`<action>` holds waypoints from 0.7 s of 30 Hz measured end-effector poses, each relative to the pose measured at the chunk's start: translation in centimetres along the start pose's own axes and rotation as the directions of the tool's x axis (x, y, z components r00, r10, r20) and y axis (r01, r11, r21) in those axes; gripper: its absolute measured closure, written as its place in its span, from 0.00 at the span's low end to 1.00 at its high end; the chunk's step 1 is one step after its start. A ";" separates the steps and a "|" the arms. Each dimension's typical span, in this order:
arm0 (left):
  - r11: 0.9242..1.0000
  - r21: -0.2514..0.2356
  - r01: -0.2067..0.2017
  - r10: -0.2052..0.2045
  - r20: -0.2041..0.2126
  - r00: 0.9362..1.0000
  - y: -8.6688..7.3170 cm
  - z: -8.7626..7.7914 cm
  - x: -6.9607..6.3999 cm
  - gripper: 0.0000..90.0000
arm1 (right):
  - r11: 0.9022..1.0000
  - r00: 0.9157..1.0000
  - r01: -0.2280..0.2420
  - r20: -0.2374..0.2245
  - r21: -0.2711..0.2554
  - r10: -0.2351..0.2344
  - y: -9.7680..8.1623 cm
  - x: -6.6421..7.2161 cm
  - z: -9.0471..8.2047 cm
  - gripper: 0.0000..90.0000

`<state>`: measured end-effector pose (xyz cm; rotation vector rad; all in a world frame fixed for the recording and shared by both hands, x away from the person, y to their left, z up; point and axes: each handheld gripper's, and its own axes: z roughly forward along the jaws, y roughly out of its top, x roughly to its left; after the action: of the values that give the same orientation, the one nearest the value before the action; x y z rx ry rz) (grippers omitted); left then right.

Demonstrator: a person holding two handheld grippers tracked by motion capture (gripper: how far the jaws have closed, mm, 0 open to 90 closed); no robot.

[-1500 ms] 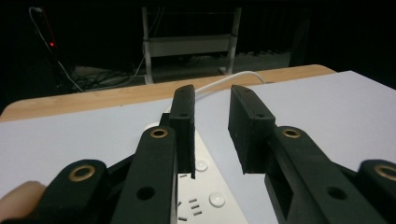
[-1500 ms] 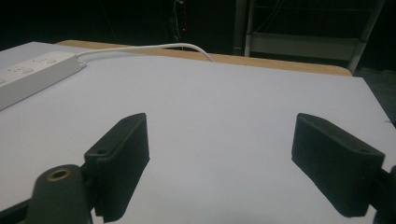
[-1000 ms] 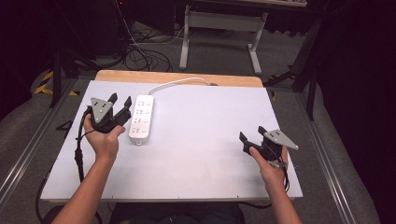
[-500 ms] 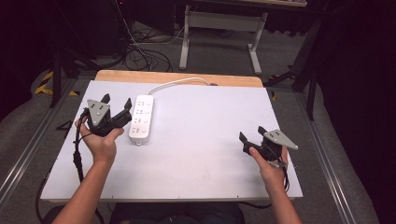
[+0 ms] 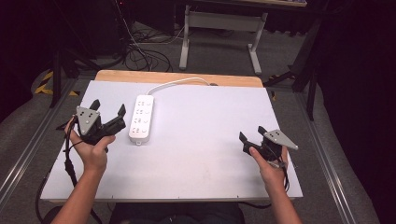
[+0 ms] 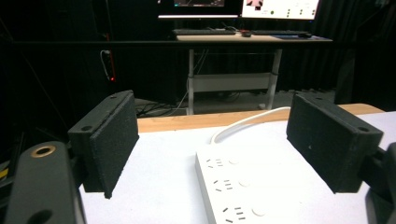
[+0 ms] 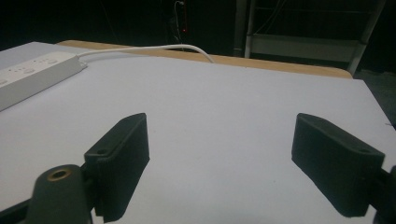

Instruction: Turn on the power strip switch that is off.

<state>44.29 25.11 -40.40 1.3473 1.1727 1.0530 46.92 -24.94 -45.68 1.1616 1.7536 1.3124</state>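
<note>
So the white power strip lies flat on the table, toward the left half and nearer the far edge, its long side running front to back. Its white cord curls off over the far wooden edge. The left gripper sits just beside the strip's left long side, jaws spread wide with nothing between them; in the left gripper view the sockets lie right ahead and a bit right of centre. The right gripper is well apart, near the front right corner, also spread wide and holding nothing.

What could go wrong? Mostly the approach angle. The left one isn't lined up square on the strip, so if it closes from here I'd guess one pad lands on the top face and the other misses, which just shoves the strip sideways across the smooth sheet. The cord is the other worry: it's a stiff-looking loop, and any lift or slide could have it tug the strip back or twist it. Hard to tell from the high view whether the gripper is hovering or touching the table, so scraping is possible too.
</note>
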 end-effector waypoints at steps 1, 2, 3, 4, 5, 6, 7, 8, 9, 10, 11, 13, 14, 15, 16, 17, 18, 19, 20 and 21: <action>1.000 0.000 0.000 0.000 0.003 1.000 0.0 -0.1 0.0 0.17 | 1.000 1.000 0.000 0.000 -0.001 0.000 0.0 0.0 0.0 0.22; 1.000 0.002 -0.002 0.002 0.010 1.000 -0.1 -0.3 -0.1 0.16 | 1.000 1.000 0.002 0.001 0.000 -0.002 0.0 0.0 0.0 0.22; 1.000 0.000 -0.010 0.010 0.010 1.000 -0.1 -0.5 -0.1 0.16 | 1.000 1.000 0.002 -0.001 0.000 -0.002 0.0 0.0 0.0 0.22; 1.000 -0.003 -0.014 0.014 0.013 1.000 -0.2 -0.6 -0.2 0.15 | 1.000 1.000 0.002 0.000 0.000 -0.002 0.0 0.0 0.0 0.22; 1.000 -0.001 -0.017 0.017 0.020 1.000 -0.2 -0.8 -0.2 0.15 | 1.000 1.000 0.001 0.000 0.000 -0.001 0.0 0.0 0.0 0.22; 1.000 -0.002 -0.018 0.018 0.029 0.999 -0.3 -1.0 -0.3 0.14 | 1.000 1.000 0.000 0.000 -0.002 0.000 0.0 0.0 0.0 0.22; 1.000 -0.003 -0.024 0.024 0.035 0.999 -0.3 -1.1 -0.4 0.14 | 1.000 1.000 -0.001 0.000 -0.002 0.001 0.0 0.0 0.0 0.22; 1.000 0.000 -0.025 0.025 0.040 0.999 -0.4 -1.3 -0.5 0.13 | 1.000 1.000 -0.002 0.000 -0.002 0.002 0.0 0.0 0.0 0.22; 1.000 -0.001 -0.024 0.024 0.044 0.999 -0.5 -1.5 -0.5 0.13 | 1.000 1.000 -0.002 0.000 -0.003 0.002 0.1 0.0 -0.1 0.22; 1.000 0.000 -0.018 0.018 0.049 0.999 -0.6 -1.7 -0.5 0.12 | 1.000 1.000 -0.006 0.000 -0.004 0.006 0.1 0.0 -0.1 0.22; 1.000 0.004 -0.018 0.018 0.051 0.999 -0.6 -1.8 -0.5 0.11 | 1.000 1.000 -0.004 -0.001 -0.005 0.004 0.1 0.0 -0.1 0.22; 1.000 0.007 -0.006 0.006 0.048 0.999 -0.7 -2.1 -0.5 0.07 | 1.000 1.000 -0.004 -0.002 -0.007 0.004 0.1 0.0 -0.1 0.22; 1.000 0.008 0.000 0.000 0.049 0.999 -0.8 -2.2 -0.5 0.07 | 1.000 1.000 -0.001 -0.002 -0.009 0.001 0.1 0.0 -0.1 0.22; 1.000 0.005 0.001 -0.001 0.047 0.999 -0.8 -2.3 -0.5 0.06 | 1.000 1.000 -0.001 -0.002 -0.010 0.001 0.1 0.0 -0.2 0.21; 1.000 0.004 -0.003 0.002 0.041 0.999 -0.8 -2.4 -0.5 0.05 | 1.000 1.000 0.001 -0.001 -0.011 -0.001 0.1 0.0 -0.2 0.21; 1.000 0.006 -0.002 0.002 0.040 0.999 -0.9 -2.5 -0.5 0.04 | 1.000 1.000 0.003 0.000 -0.011 -0.003 0.1 0.0 -0.2 0.21; 1.000 0.004 -0.004 0.004 0.038 0.999 -0.9 -2.5 -0.5 0.03 | 1.000 1.000 0.005 0.000 -0.010 -0.005 0.1 0.0 -0.2 0.21; 1.000 0.005 -0.009 0.009 0.036 0.999 -1.0 -2.6 -0.5 0.03 | 1.000 1.000 0.003 -0.001 -0.011 -0.003 0.1 0.0 -0.2 0.21; 1.000 0.004 -0.016 0.016 0.030 0.999 -1.0 -2.6 -0.6 0.02 | 1.000 1.000 0.003 -0.001 -0.013 -0.003 0.1 0.0 -0.3 0.21; 1.000 0.004 -0.016 0.016 0.030 0.999 -1.0 -2.7 -0.6 0.02 | 1.000 1.000 0.003 -0.004 -0.016 -0.003 0.2 0.0 -0.3 0.21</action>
<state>41.46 24.92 -41.15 1.3735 1.1442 1.0389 46.69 -25.01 -45.44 1.1477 1.7442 1.3248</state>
